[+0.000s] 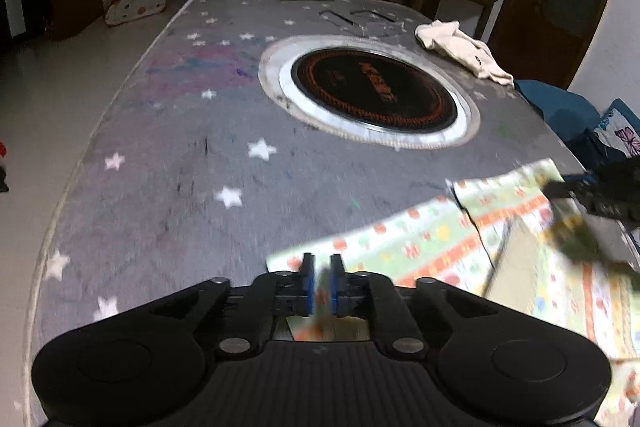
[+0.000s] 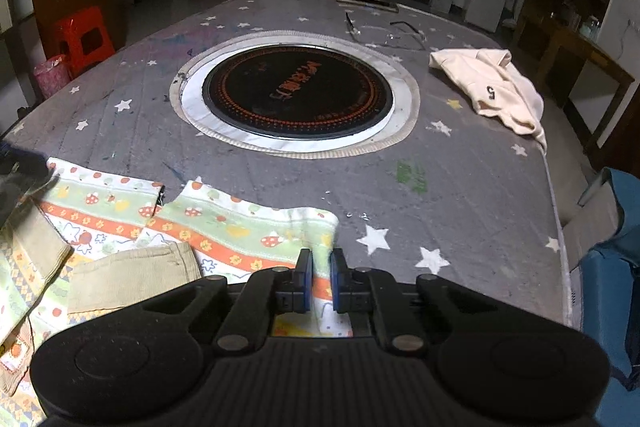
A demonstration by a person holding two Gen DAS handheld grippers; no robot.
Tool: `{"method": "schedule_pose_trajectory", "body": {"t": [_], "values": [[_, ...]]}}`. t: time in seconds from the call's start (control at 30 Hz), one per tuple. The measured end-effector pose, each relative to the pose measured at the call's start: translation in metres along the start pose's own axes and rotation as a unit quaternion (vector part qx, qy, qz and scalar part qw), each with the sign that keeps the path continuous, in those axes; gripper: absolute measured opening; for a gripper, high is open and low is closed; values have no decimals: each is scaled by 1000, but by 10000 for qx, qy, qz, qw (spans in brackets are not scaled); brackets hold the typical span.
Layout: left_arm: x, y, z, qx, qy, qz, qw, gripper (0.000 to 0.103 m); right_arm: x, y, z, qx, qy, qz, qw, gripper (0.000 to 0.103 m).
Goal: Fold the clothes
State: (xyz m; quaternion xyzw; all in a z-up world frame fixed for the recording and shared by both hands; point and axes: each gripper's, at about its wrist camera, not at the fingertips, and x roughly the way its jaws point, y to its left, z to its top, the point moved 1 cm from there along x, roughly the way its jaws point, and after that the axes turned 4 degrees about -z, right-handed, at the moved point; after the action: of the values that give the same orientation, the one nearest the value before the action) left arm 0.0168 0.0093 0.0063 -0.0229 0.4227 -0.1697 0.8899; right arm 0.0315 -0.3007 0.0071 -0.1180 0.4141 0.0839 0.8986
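**Both corners held: keep the edge level while it travels**

The left gripper [image 1: 322, 277] has its blue fingers [image 1: 308, 277] almost together, and a thin piece of the patterned garment [image 1: 420, 247] sits between them, so I judge that it pinches one corner. The left view is blurred, which suggests motion. The garment lies on the near part of the grey star-printed desk [image 1: 160, 167], in front of the round black hotplate [image 1: 374, 93], with beige corduroy parts [image 2: 132, 277] on top of its printed cloth.

The right gripper [image 2: 320, 283] is also nearly closed, and a raised fold of the same cloth stands between its fingers [image 2: 305, 281].

To do this step well, I think both hands should move at the same height and the same speed, so the held edge stays straight and does not twist. The cloth is thin and can slip, so the pinch must stay firm until the edge lands flat.

A cream garment [image 2: 496, 87] lies crumpled at the far right of the desk, well apart.
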Motion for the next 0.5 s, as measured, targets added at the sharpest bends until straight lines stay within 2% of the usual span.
{"method": "schedule_pose_trajectory", "body": {"t": [0.07, 0.13, 0.2, 0.37, 0.4, 0.43, 0.5], "values": [[-2, -2, -7, -39, -7, 100, 9999, 37, 4, -2, -1, 55, 39, 8, 10000, 10], [-1, -3, -11, -87, 0, 191, 9998, 45, 5, -3, -2, 87, 59, 15, 9999, 13], [2, -5, -13, -65, 1, 227, 9997, 45, 6, -4, -3, 115, 72, 27, 9999, 16], [7, -6, -12, -69, -8, 232, 9997, 42, 7, -5, -4, 167, 107, 52, 9998, 20], [7, -4, -11, -99, -16, 215, 9997, 39, 8, -5, -4, 173, 118, 68, 9998, 20], [8, -2, -11, -130, -23, 198, 9997, 26, 8, -5, -4, 179, 128, 86, 9997, 20], [8, -2, -11, -88, -36, 149, 9998, 16, 9, -3, -3, 152, 123, 84, 9998, 19]]}}
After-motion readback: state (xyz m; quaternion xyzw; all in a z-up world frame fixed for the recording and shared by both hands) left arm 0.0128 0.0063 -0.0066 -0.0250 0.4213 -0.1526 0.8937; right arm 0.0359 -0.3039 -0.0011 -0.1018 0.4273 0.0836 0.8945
